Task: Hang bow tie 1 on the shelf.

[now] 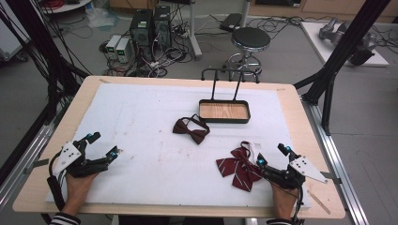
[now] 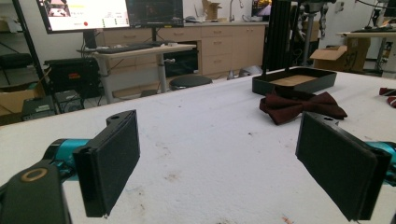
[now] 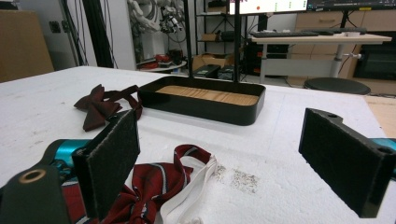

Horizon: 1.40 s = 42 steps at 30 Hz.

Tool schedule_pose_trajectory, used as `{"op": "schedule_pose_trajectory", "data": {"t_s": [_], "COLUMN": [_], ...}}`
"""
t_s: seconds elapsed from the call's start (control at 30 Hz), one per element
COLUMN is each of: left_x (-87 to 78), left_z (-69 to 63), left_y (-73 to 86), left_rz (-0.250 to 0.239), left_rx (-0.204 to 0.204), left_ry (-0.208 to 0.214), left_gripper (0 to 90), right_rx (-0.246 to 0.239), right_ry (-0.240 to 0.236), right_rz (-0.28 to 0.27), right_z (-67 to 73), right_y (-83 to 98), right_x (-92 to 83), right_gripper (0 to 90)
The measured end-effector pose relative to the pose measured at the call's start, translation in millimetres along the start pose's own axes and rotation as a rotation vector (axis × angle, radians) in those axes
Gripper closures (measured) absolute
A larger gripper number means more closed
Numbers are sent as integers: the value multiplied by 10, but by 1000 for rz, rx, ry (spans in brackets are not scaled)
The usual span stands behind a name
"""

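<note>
A dark maroon bow tie (image 1: pixel 190 130) (image 2: pixel 299 106) (image 3: pixel 102 106) lies on the white mat near the table's middle. A red striped bow tie with a white strap (image 1: pixel 240 166) (image 3: pixel 161 189) lies at the front right. Behind them stands a black tray with a wooden floor (image 1: pixel 224 119) (image 2: pixel 294 81) (image 3: pixel 205 108) under a tall wire handle. My left gripper (image 1: pixel 106 145) (image 2: pixel 219 170) rests at the front left, open and empty, pointing across the mat. Just right of the striped tie my right gripper (image 1: pixel 272 156) (image 3: pixel 229 170) is open, its jaws wide, with the tie beside its left jaw.
The white mat (image 1: pixel 155 154) covers most of the wooden table (image 1: pixel 300 117). A black frame post (image 1: pixel 345 42) rises at the right. A stool (image 1: pixel 250 40), computer towers (image 1: pixel 149 28) and cables stand on the floor beyond the far edge.
</note>
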State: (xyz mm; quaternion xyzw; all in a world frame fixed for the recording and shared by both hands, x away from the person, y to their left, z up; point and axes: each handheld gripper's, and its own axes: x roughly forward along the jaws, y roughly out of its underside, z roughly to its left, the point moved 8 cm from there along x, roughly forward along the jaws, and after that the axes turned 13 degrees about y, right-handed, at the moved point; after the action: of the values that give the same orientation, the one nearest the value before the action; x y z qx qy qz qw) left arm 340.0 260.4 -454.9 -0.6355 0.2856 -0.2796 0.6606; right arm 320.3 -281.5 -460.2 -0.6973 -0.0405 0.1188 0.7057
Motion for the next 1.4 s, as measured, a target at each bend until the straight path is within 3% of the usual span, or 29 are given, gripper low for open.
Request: {"op": "schedule_pose_trajectory", "data": {"t_s": [0.57, 0.97, 1.13, 1.4], "left_x": [-9, -9, -12, -10], "left_z": [2, 5, 3, 2], "left_y": [-2, -3, -2, -1], "left_rz": [-5, -9, -7, -5], "left_rx": [3, -3, 1, 5], "left_ry": [-1, -2, -4, -7], "left_gripper": [141, 142, 142, 142], "right_rx": [0, -1, -24, -57], "right_ry": [-2, -13, -13, -32], "right_rz": [2, 39, 84, 97], "right_z": [1, 5, 35, 77], "right_y": [0, 10, 28, -80], "right_x": [1, 30, 44, 13], "right_gripper": [114, 115, 115, 115]}}
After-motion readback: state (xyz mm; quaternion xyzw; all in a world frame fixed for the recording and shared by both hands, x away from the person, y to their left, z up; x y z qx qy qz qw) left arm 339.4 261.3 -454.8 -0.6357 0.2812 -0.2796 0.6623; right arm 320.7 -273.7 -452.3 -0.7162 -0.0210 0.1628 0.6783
